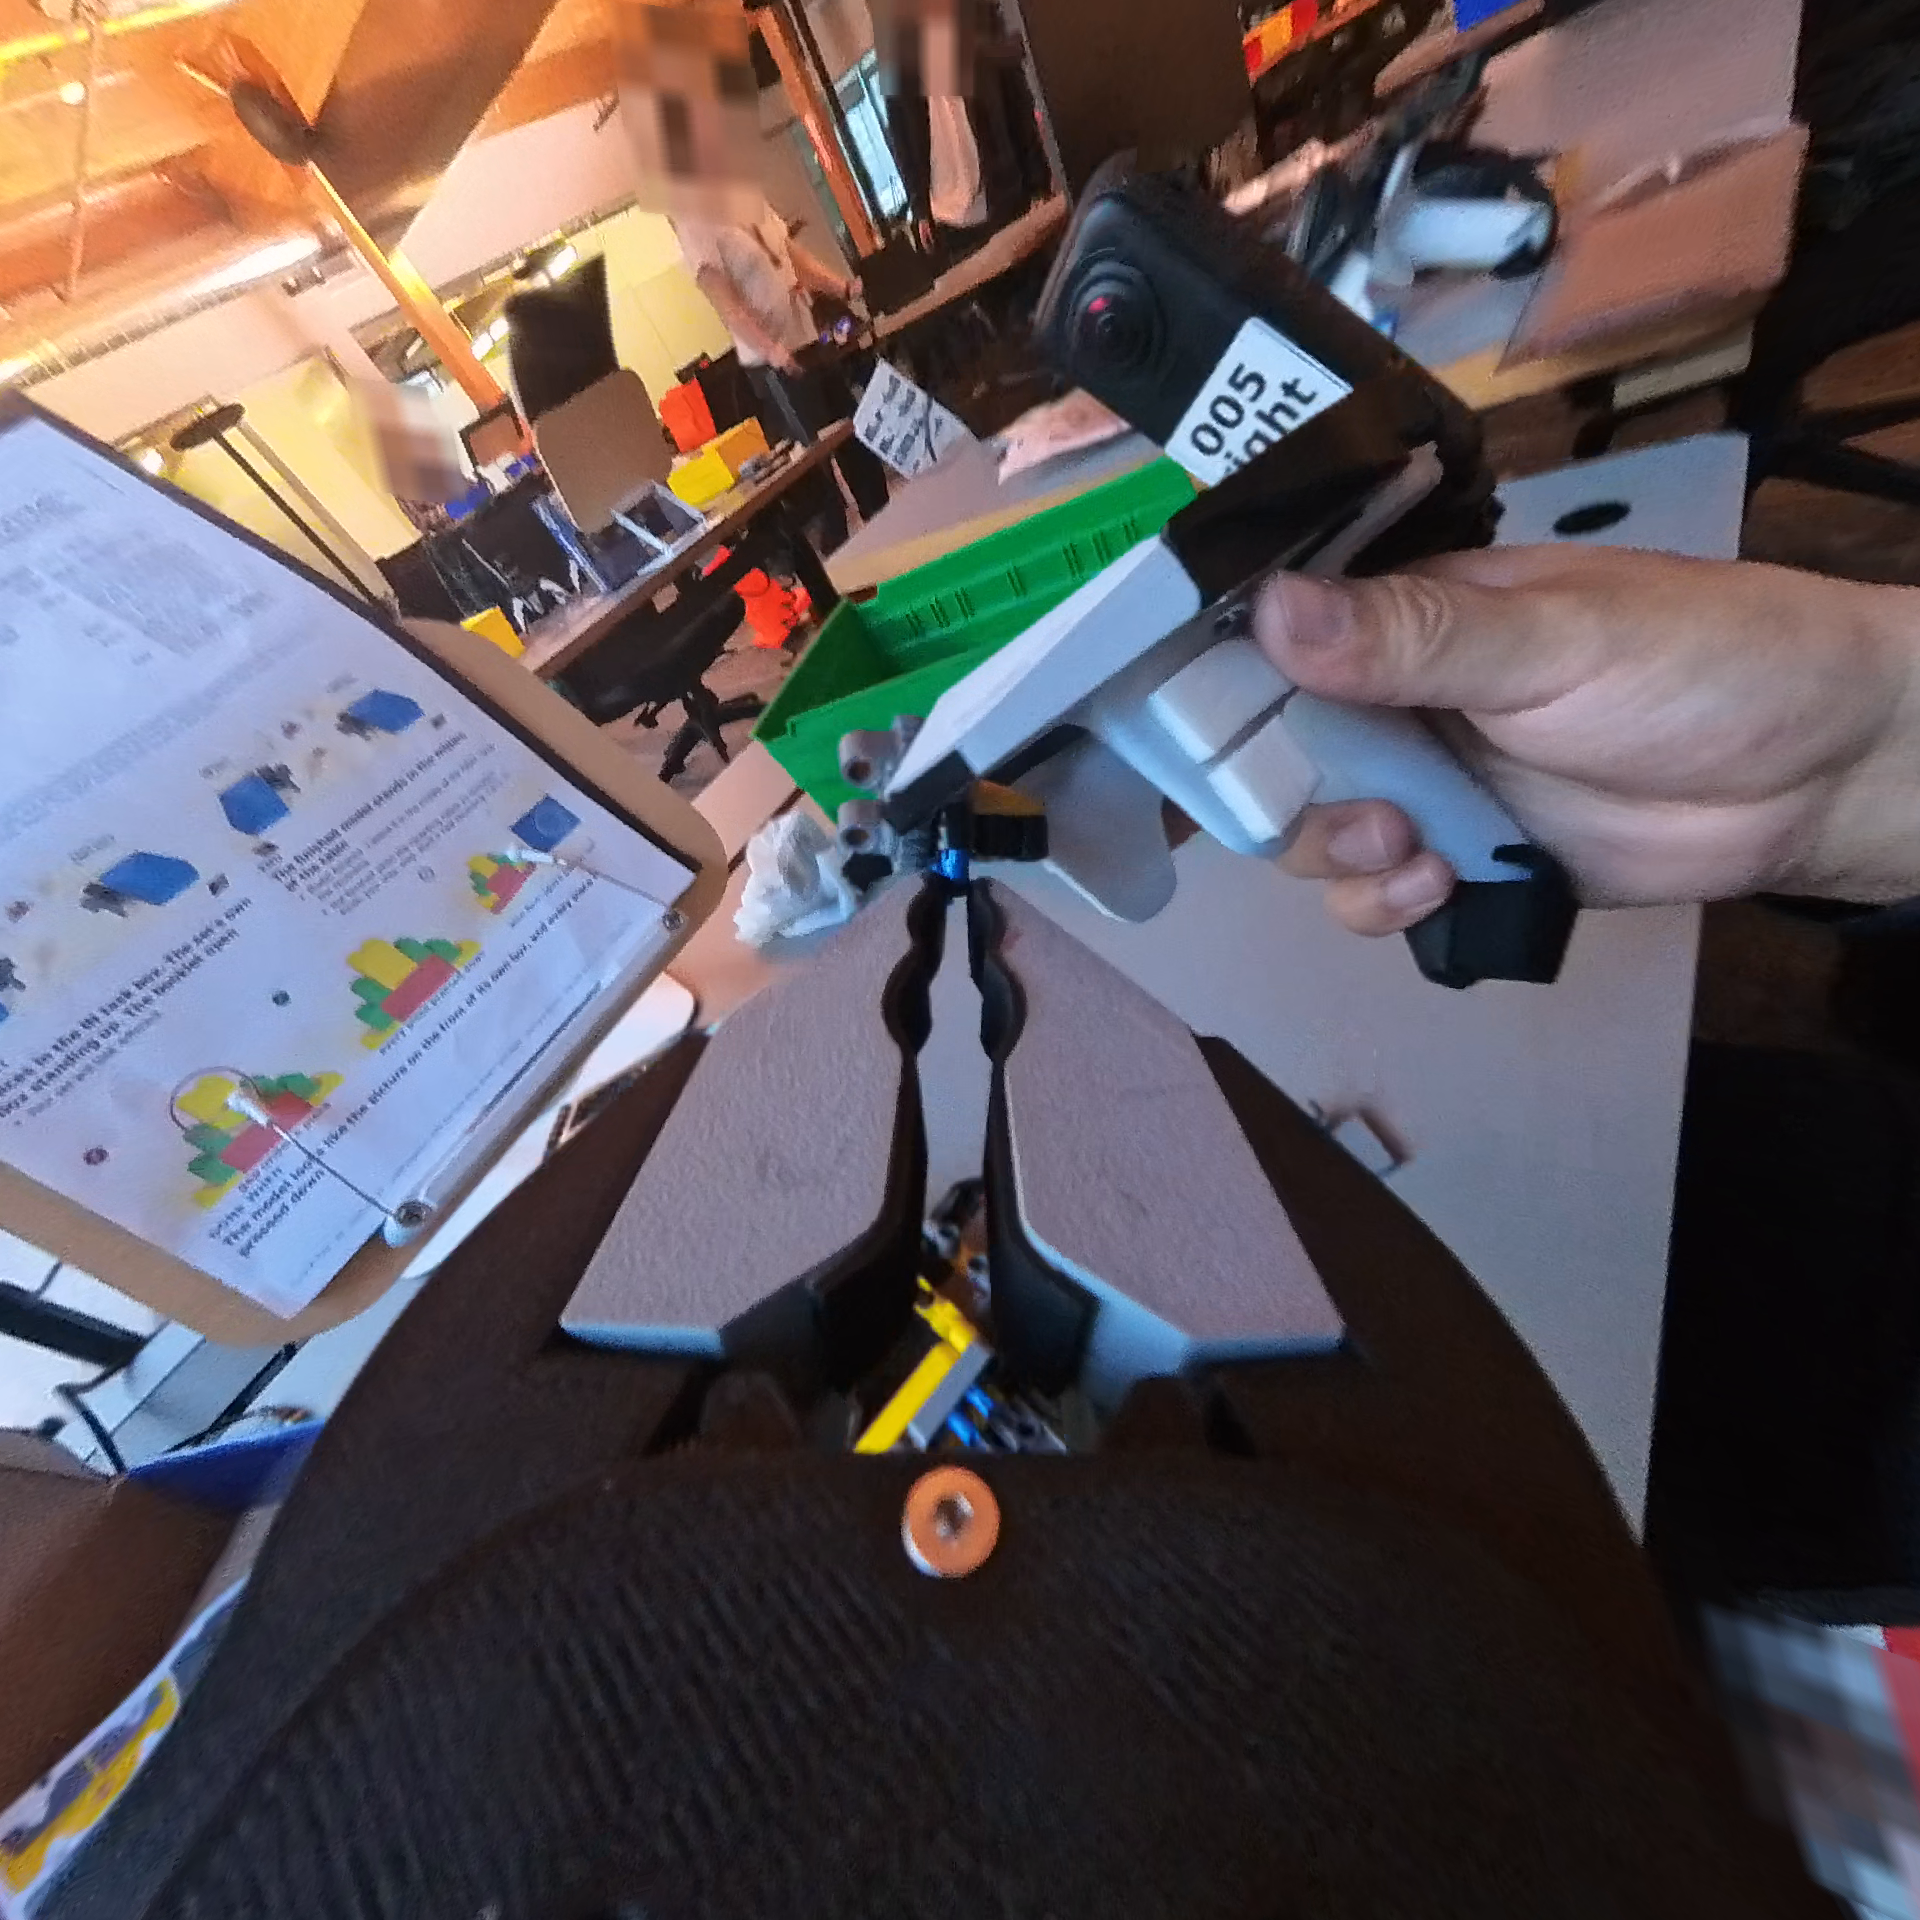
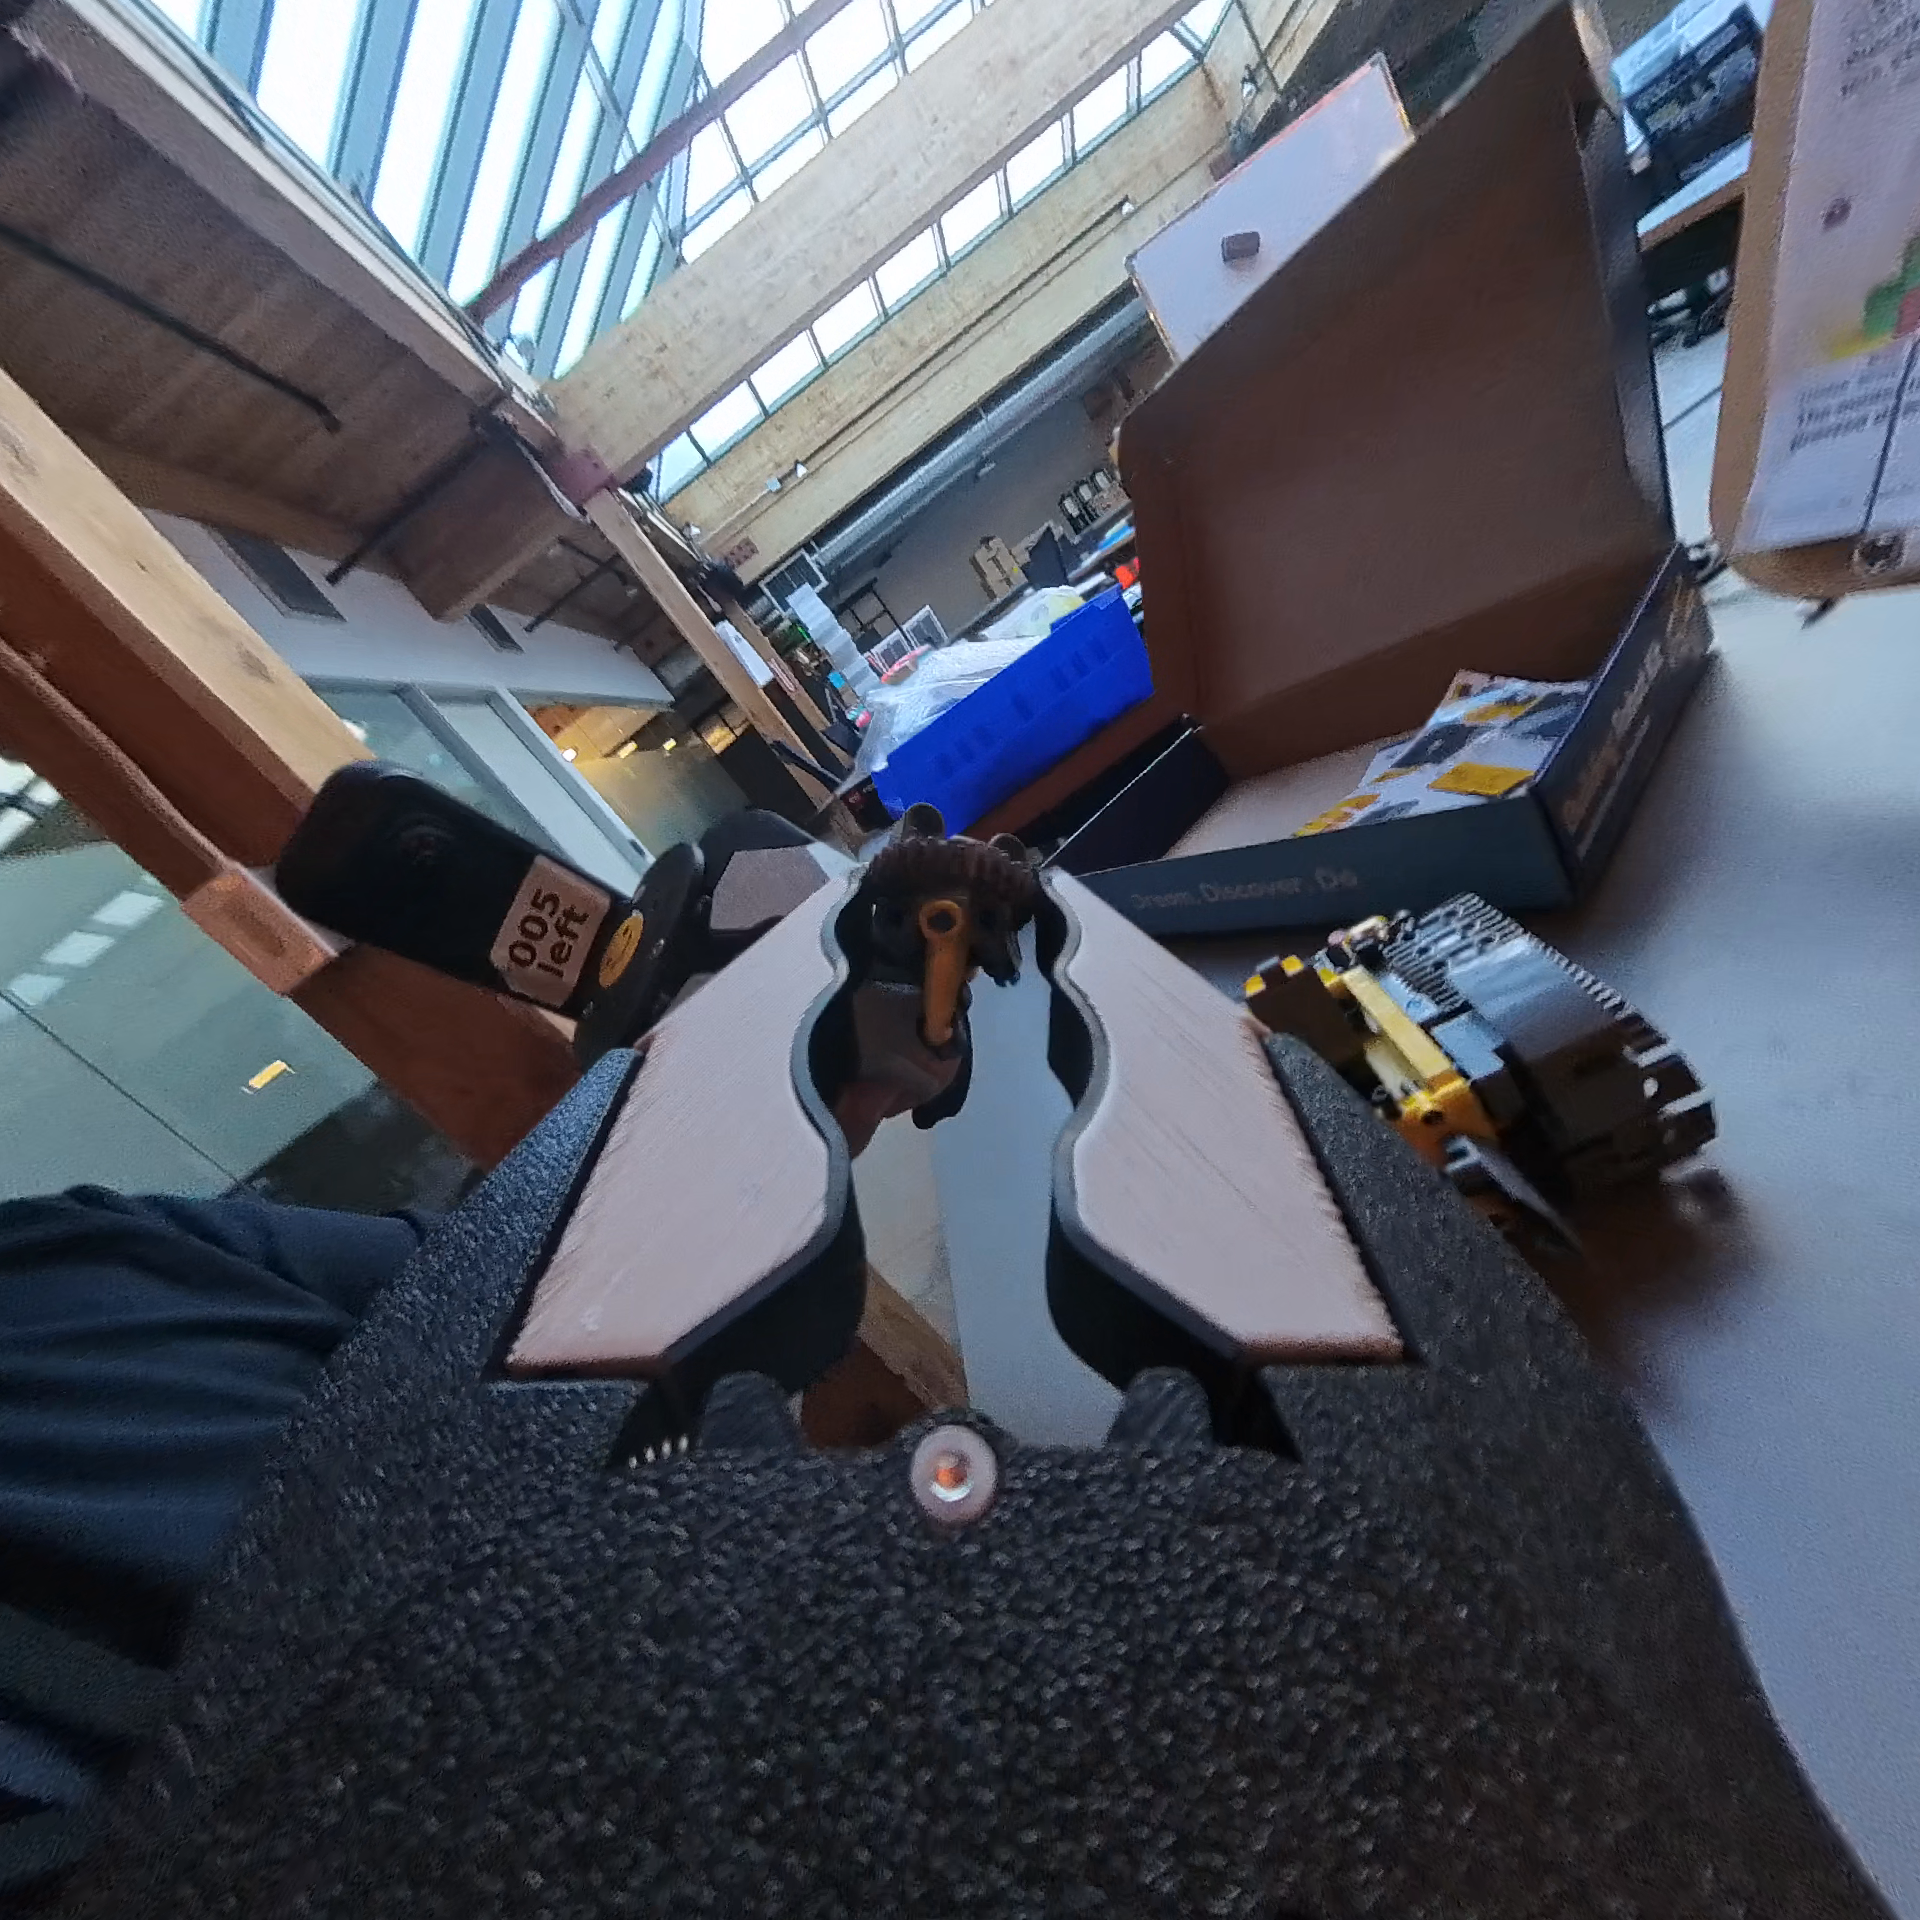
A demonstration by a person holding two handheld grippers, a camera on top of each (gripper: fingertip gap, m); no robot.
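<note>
Spanning both views: grey table (image 2: 1787,1195), mostly bare at right. Open cardboard box (image 2: 1403,499) far, clipboard with instruction sheet (image 1: 343,831) near left, green bin (image 1: 987,603) beyond. Yellow-black brick model (image 2: 1475,1039) sits just right of the tips. Right gripper (image 2: 948,904) is clamped on a gear piece (image 2: 935,868). Left gripper (image 1: 951,914), nearly closed, pinches its blue pin (image 1: 948,868), tip to tip in mid-air.

Open-plan workshop/lab: timber beams (image 2: 852,260), skylights (image 2: 436,135), desks w/ parts bins (image 1: 717,468), office chairs (image 1: 686,675), cardboard boxes (image 2: 1392,499).
</note>
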